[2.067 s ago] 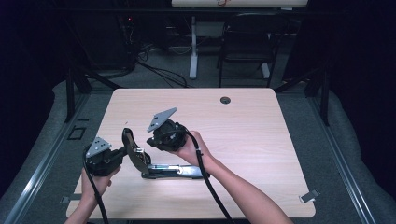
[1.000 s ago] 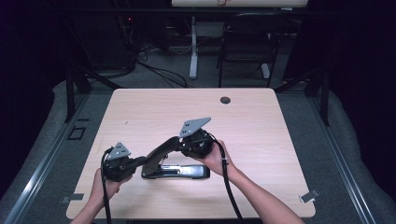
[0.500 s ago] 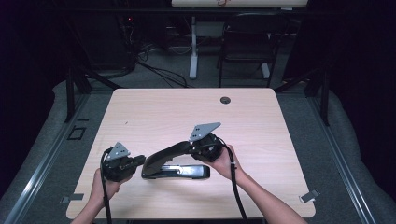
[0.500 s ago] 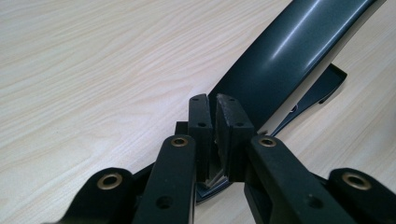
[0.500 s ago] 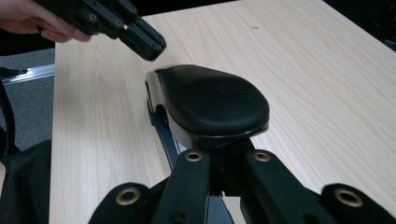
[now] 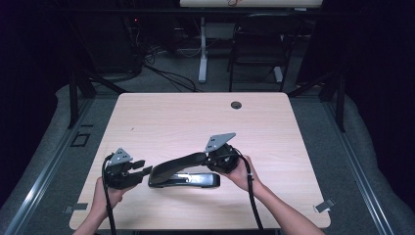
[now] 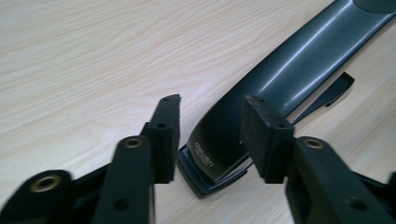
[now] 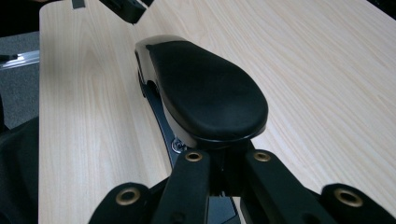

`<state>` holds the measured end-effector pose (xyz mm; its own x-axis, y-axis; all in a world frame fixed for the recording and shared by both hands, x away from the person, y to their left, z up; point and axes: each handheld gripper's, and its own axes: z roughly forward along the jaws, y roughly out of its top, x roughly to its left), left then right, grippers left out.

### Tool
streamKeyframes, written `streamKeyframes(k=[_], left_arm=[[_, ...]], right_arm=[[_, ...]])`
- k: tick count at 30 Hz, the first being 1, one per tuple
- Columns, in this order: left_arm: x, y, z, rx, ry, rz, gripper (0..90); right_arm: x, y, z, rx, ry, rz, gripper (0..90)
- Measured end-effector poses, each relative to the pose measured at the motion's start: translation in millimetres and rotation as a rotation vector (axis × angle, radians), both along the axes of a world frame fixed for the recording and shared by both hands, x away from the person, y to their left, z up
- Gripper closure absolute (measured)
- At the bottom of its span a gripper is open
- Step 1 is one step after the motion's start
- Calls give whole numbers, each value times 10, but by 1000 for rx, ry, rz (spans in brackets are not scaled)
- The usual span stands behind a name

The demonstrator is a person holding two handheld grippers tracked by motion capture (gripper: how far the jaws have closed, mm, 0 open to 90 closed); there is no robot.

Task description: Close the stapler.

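While the right claw (image 6: pixel 208 157) clamps the stapler (image 6: pixel 183 172) handle, nearly lowered, the left claw (image 6: pixel 142 170) has just been opening, nose between its pads.

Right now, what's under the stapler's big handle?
Under the handle sits the stapler's base, flat on the table. A thin metal strip shows beneath. Whether staples are inside is hidden.

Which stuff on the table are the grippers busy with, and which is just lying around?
In the job:
- black stapler, lying on the table
- left gripper, open, its end between the jaws, which have just been opening
- right gripper, shut on its raised handle end

Just there:
- round hole in the table
- chair behind the table
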<state>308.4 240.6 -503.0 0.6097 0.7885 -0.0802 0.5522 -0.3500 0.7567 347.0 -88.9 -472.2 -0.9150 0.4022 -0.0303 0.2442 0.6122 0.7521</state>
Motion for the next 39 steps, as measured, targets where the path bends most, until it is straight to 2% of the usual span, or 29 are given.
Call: streamKeyframes(k=[3,5,9,20,26,28,30,34,35,36,39], left_arm=[[23,31,-13,4,29,44,429],[39,53,-20,0,42,56,359],[49,86,-19,-22,56,82,285],[63,135,-27,-24,65,100,211],[65,142,-25,-24,65,101,177],[66,152,-25,-29,67,109,165],[69,165,-25,-32,68,113,159],[73,167,-25,-33,70,110,157],[72,164,-24,-33,69,109,157],[73,164,-24,-31,69,104,157],[76,161,-28,-28,70,101,155]], right_arm=[[2,-14,-22,-9,5,-3,900],[1,-23,-37,-12,7,-3,900],[0,-54,-85,-39,17,-7,900],[24,-157,-298,-100,66,-21,900],[45,-210,-482,-185,107,-25,900],[55,-238,-504,-195,118,-27,900],[92,-309,-502,-198,122,-43,900],[177,-461,-447,-163,119,-106,897],[181,-486,-413,-142,110,-123,896],[182,-508,-356,-138,97,-126,896],[133,-521,-176,-86,58,-134,894]])
